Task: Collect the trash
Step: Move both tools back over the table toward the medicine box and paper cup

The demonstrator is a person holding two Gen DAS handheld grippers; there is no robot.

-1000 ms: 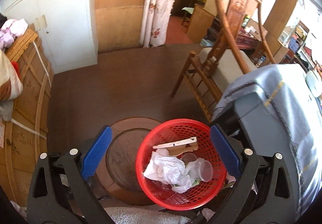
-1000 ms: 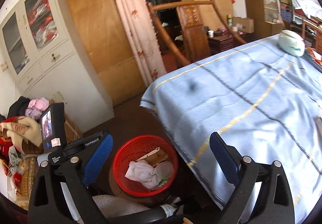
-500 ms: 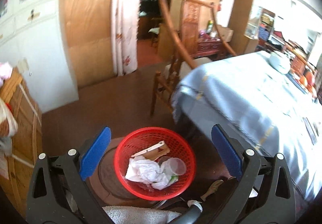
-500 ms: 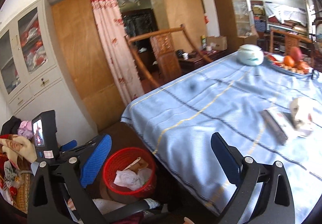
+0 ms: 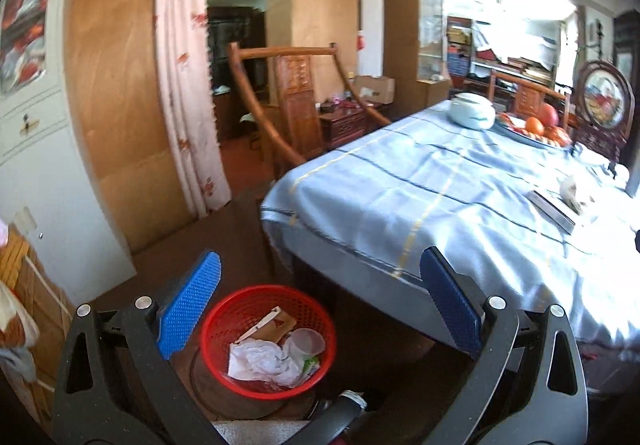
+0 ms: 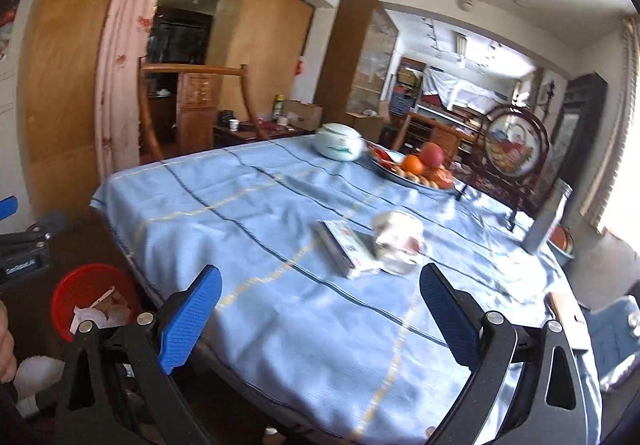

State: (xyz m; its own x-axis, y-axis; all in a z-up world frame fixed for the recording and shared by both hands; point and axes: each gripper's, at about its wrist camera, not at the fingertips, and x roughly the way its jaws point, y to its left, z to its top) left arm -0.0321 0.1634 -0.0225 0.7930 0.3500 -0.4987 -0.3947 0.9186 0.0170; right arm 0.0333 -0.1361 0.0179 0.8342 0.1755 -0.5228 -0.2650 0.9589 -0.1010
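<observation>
A red mesh basket sits on the floor at the lower centre of the left wrist frame, beside the corner of the desk draped in blue cloth. It holds crumpled white paper, a clear plastic cup lying on its side with its mouth toward the lens, and a flat stick angled up to the right. The left gripper hangs empty, jaws wide apart. The right gripper — also spread and empty — hovers over the desk, near a flat box and crumpled white wrapper at mid-frame, the box's long axis running toward the lower right. Its print is too blurred to read. Only the right wrist view shows the fruit plate clearly.
</observation>
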